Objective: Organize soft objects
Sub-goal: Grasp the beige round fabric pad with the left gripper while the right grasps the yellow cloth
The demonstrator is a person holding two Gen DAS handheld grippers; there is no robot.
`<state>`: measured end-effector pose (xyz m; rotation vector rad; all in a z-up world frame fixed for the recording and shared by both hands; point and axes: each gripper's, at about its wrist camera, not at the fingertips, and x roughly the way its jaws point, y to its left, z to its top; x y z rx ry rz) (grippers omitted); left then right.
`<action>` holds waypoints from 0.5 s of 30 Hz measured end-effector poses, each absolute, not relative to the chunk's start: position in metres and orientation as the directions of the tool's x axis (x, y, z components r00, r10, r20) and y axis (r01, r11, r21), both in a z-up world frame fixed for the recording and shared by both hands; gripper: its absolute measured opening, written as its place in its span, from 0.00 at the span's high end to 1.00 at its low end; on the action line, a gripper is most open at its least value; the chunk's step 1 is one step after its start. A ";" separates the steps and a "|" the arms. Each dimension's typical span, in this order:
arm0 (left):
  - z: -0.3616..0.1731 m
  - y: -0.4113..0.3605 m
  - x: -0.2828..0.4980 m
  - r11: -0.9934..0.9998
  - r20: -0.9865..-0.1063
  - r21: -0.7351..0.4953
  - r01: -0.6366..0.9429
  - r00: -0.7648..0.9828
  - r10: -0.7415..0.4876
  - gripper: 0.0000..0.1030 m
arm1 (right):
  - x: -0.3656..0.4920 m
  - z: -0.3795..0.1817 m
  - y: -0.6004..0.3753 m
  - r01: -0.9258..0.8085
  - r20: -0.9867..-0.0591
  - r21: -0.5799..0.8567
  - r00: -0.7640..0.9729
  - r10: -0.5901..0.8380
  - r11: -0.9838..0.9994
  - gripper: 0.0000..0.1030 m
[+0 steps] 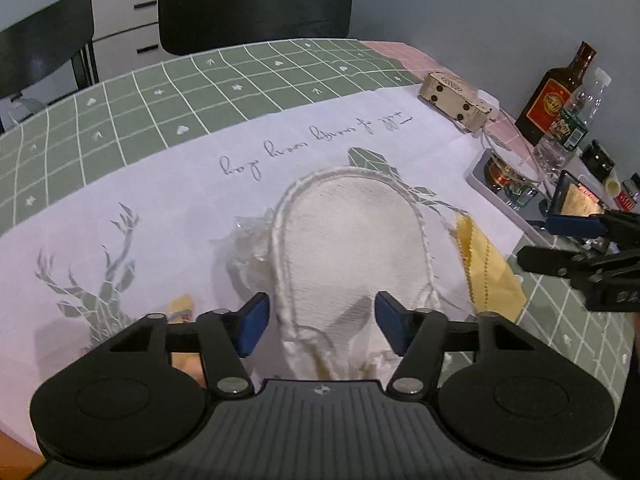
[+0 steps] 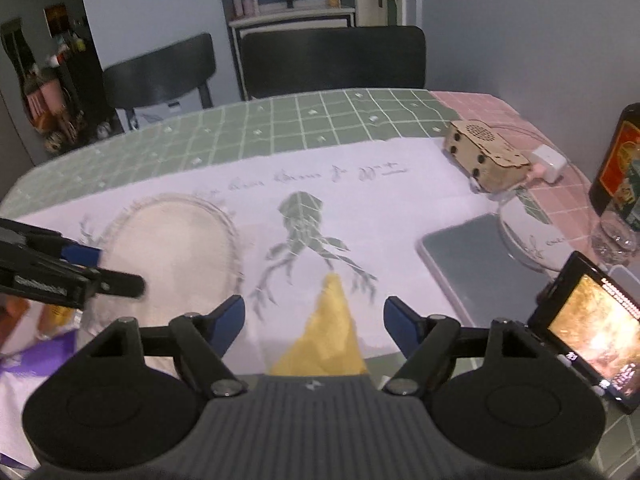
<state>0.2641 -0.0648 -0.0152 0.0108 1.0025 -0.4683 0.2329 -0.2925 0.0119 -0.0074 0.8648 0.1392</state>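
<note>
White slipper (image 1: pixel 352 240) lying flat on the deer-print cloth (image 1: pixel 120 216) covering part of the tabletop (image 1: pixel 120 92), toe pointing away, heel end sitting right between the jaws of the left gripper (image 1: pixel 322 326). Jaws spread there, blue pads (image 1: pixel 253 322) either side of the heel but not pressing on it as far as can be told. Yellow cloth (image 2: pixel 326 332) just beside the slipper, running down between the jaws of the right gripper (image 2: pixel 314 324), also released, nothing pinched. Looks like thin terry with a corded rim, so probably featherlight and floppy, likely to sag or fold if lifted from one end. Best bet: pinch the braided edge or the heel, where the fabric bunches and gives the pads something to bite. Yellow cloth probably slick and limp, so grab near a corner. Crinkly clear plastic (image 1: pixel 248 240) tucked beside the slipper could slide around.
</note>
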 end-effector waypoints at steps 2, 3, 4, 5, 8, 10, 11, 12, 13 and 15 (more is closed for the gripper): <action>-0.016 -0.064 0.264 0.898 -0.808 -0.230 0.376 0.441 -0.392 0.55 | 0.235 0.007 -0.292 -0.123 -0.769 0.007 0.634 0.084 0.992 0.21; -0.016 -0.064 0.265 0.897 -0.809 -0.236 0.374 0.435 -0.395 0.69 | 0.235 0.004 -0.291 -0.122 -0.772 -0.019 0.632 0.063 0.992 0.19; -0.015 -0.063 0.265 0.896 -0.810 -0.241 0.372 0.432 -0.397 0.82 | 0.236 0.001 -0.291 -0.118 -0.776 -0.045 0.629 0.040 0.992 0.17; -0.015 -0.062 0.264 0.894 -0.805 -0.252 0.371 0.433 -0.407 0.90 | 0.237 -0.003 -0.290 -0.116 -0.779 -0.064 0.626 0.023 0.991 0.17; -0.009 -0.057 0.260 0.886 -0.786 -0.274 0.374 0.444 -0.430 0.94 | 0.239 -0.013 -0.288 -0.116 -0.792 -0.100 0.610 -0.008 0.988 0.15; -0.002 -0.052 0.256 0.881 -0.770 -0.284 0.378 0.457 -0.444 0.95 | 0.240 -0.019 -0.287 -0.124 -0.804 -0.105 0.594 -0.011 0.987 0.15; 0.001 -0.050 0.255 0.878 -0.763 -0.293 0.379 0.461 -0.454 0.95 | 0.241 -0.022 -0.286 -0.132 -0.810 -0.103 0.586 -0.007 0.986 0.15; 0.006 -0.048 0.253 0.874 -0.753 -0.302 0.382 0.466 -0.464 0.95 | 0.241 -0.025 -0.285 -0.139 -0.816 -0.102 0.578 -0.003 0.985 0.15; 0.011 -0.046 0.251 0.872 -0.745 -0.305 0.384 0.474 -0.469 0.95 | 0.241 -0.027 -0.284 -0.146 -0.821 -0.101 0.572 0.000 0.984 0.15; 0.020 -0.043 0.248 0.870 -0.731 -0.305 0.387 0.491 -0.474 0.95 | 0.241 -0.029 -0.282 -0.158 -0.826 -0.102 0.564 0.005 0.982 0.15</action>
